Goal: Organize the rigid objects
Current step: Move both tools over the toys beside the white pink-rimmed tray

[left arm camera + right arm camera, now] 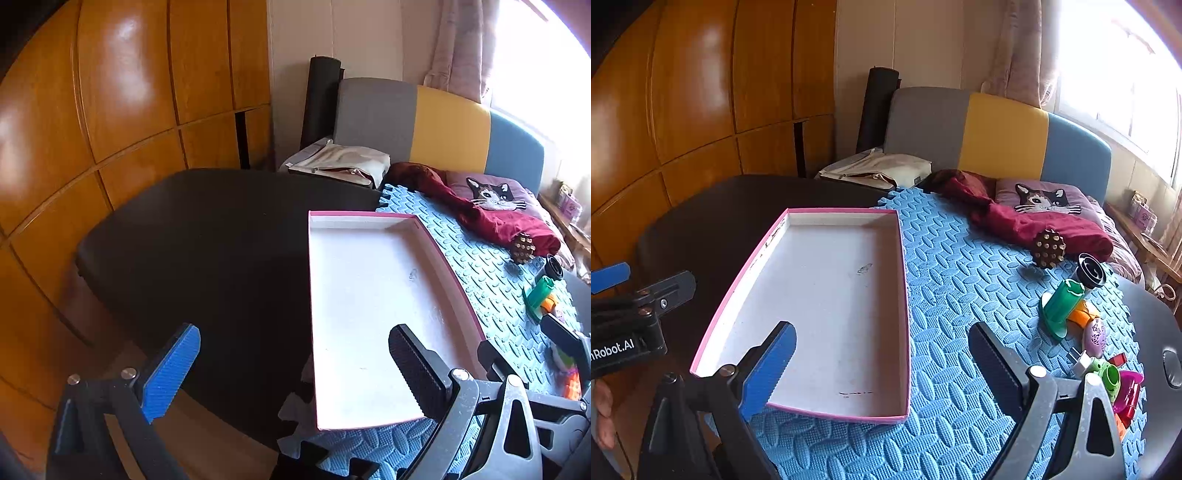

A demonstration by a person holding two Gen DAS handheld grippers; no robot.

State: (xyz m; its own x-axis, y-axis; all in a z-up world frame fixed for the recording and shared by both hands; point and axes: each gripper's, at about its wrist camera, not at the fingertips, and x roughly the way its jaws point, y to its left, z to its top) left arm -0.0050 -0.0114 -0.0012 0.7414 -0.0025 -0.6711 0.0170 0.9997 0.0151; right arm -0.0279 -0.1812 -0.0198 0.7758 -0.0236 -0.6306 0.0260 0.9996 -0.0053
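A bedroom with glossy wooden wardrobe doors (701,92) and a bright window holds a bed with a grey, yellow and blue headboard (1001,136). On the bed lies a blue foam mat (960,288), and a shallow pink-rimmed tray (834,306) with a white bottom rests on the mat's left edge, partly over a dark board (207,243). The tray holds nothing. Along the mat's right edge sit the rigid objects: a brown studded ball (1049,248) touching a crimson cloth (1034,221), a black spool (1090,271), a green cylinder (1062,308), an orange piece (1082,314), a lilac egg shape (1095,336) and, nearer the right corner, a magenta piece (1128,391).

The left gripper (295,369) hangs over the tray's near left edge, fingers spread wide and holding nothing. The right gripper (882,365) hangs over the tray's near right corner, fingers likewise wide apart and bare.
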